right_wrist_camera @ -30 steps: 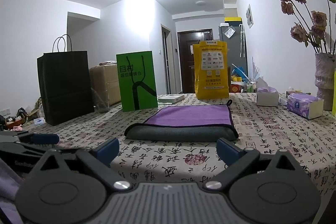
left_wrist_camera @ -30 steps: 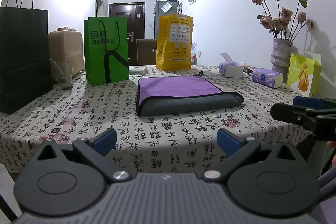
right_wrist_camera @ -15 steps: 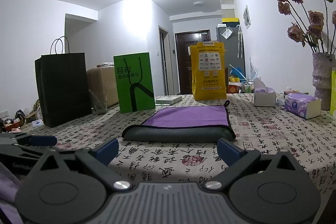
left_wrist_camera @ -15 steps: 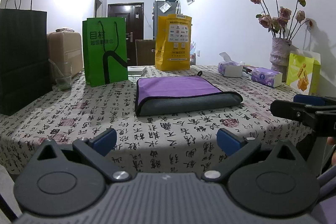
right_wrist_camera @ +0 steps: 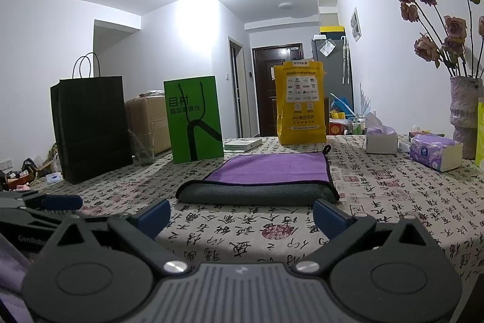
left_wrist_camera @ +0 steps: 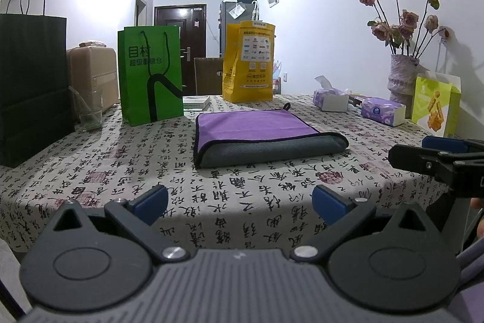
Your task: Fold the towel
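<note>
- Towel, purple on top with a grey underside, lies folded flat on the worktop, its rounded grey fold facing the cameras and a small black hanging loop at its far corner.
- Left gripper hovers at the near edge of the worktop, well short of the towel; its blue-tipped fingers stand wide apart and hold nothing.
- Right gripper sits likewise at the near edge, jaws spread wide and empty, with the towel straight ahead and apart from it.
- In the left wrist view the right gripper shows at the right edge, beside the worktop's corner.
- Behind the towel stand a green bag and a yellow bag; a black bag stands at the left with a glass just beside it.
- To the right are two tissue packs near a vase of dried roses and a lime-green bag.
</note>
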`<act>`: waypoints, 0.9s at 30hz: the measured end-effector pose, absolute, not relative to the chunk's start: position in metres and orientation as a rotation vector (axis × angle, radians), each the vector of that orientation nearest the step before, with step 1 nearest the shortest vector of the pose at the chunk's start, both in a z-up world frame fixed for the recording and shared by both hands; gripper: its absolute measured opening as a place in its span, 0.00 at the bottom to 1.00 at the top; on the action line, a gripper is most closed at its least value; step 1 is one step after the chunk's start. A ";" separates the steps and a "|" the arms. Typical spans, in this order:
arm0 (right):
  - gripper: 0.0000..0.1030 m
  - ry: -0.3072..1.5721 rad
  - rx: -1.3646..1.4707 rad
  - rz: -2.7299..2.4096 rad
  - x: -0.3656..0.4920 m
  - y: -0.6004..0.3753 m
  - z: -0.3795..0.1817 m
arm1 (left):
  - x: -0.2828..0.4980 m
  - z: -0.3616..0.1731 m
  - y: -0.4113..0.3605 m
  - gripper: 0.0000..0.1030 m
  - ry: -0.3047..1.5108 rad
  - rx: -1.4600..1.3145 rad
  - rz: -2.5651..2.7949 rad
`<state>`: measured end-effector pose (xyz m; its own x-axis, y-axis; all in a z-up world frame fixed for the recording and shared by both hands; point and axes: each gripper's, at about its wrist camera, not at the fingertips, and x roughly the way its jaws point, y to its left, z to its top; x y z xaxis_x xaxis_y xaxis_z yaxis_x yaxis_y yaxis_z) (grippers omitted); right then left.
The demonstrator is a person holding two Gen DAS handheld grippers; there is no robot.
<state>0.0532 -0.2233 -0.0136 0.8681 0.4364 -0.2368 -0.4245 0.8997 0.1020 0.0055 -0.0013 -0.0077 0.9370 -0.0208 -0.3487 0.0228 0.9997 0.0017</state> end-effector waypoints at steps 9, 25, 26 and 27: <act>0.98 0.261 0.044 0.444 0.053 -0.223 -0.014 | 0.004 -0.006 -0.003 1.00 0.352 0.011 -0.023; 0.99 0.268 0.043 0.431 0.055 -0.223 -0.014 | 0.005 -0.004 -0.004 1.00 0.356 0.009 -0.024; 0.99 0.266 0.042 0.430 0.055 -0.223 -0.014 | 0.004 -0.004 -0.005 1.00 0.357 0.009 -0.026; 0.99 0.265 0.042 0.429 0.055 -0.223 -0.013 | 0.005 -0.004 -0.004 1.00 0.357 0.009 -0.027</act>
<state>0.0549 -0.2227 -0.0133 0.8754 0.4164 -0.2454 -0.4056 0.9090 0.0955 0.0051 -0.0040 -0.0041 0.9364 -0.0250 -0.3500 0.0283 0.9996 0.0043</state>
